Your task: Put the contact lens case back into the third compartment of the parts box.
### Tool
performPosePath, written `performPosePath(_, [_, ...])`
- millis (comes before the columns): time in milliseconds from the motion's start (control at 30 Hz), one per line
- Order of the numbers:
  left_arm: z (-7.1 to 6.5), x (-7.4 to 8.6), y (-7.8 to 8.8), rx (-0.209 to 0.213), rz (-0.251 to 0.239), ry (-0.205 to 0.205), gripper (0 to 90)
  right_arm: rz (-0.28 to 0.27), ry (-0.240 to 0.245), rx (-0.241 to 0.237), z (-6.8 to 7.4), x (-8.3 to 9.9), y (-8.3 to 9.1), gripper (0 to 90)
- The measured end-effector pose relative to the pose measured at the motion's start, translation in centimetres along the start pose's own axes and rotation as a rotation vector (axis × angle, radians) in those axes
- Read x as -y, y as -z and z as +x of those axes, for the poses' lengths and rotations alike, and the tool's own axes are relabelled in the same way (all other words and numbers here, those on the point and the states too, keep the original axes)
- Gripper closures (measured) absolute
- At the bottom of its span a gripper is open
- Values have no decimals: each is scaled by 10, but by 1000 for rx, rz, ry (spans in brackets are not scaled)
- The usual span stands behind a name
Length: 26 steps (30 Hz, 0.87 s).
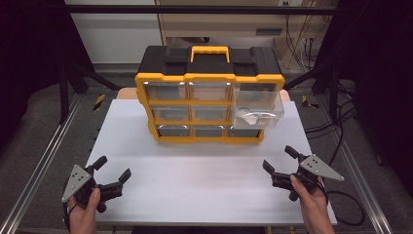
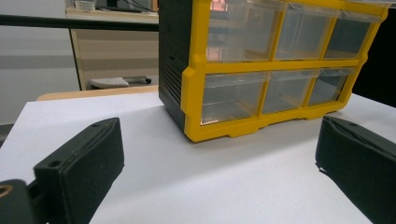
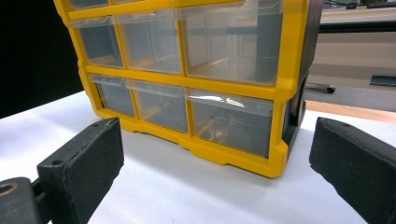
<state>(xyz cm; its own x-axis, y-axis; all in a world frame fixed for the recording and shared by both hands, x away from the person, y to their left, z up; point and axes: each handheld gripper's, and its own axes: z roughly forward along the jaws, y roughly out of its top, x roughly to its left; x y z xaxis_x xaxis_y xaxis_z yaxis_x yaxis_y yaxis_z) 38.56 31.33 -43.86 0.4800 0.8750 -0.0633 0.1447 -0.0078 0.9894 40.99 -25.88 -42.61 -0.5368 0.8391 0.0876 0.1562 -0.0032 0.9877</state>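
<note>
A yellow-and-black drawer cabinet (image 1: 209, 105) with clear drawers stands at the far middle of the white table (image 1: 195, 190). Its upper right drawer (image 1: 258, 105) is pulled out, with something pale lying inside. My left gripper (image 1: 115, 167) is open near the front left corner, held by a hand, nothing between its jaws. My right gripper (image 1: 277, 157) is open at the front right, also empty. In the left gripper view the left gripper (image 2: 219, 168) faces the cabinet (image 2: 261, 70) from a distance. In the right gripper view the right gripper (image 3: 215, 168) looks at the cabinet (image 3: 187, 70).
Metal rails (image 1: 44, 161) run along both sides of the table. Cables (image 1: 341, 200) trail on the floor at the right. A wooden cupboard (image 1: 219, 24) stands behind the cabinet. White table surface lies between the grippers and the cabinet.
</note>
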Motion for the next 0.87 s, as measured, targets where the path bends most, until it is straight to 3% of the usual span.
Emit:
performPosePath(600, [-1, -1, -1, 13, -14, 9, 10, 10, 23, -38, 17, 9, -20, 35])
performPosePath(867, [-1, -1, -3, 20, -4, 9, 10, 36, 20, -19, 17, 13, -26, 34])
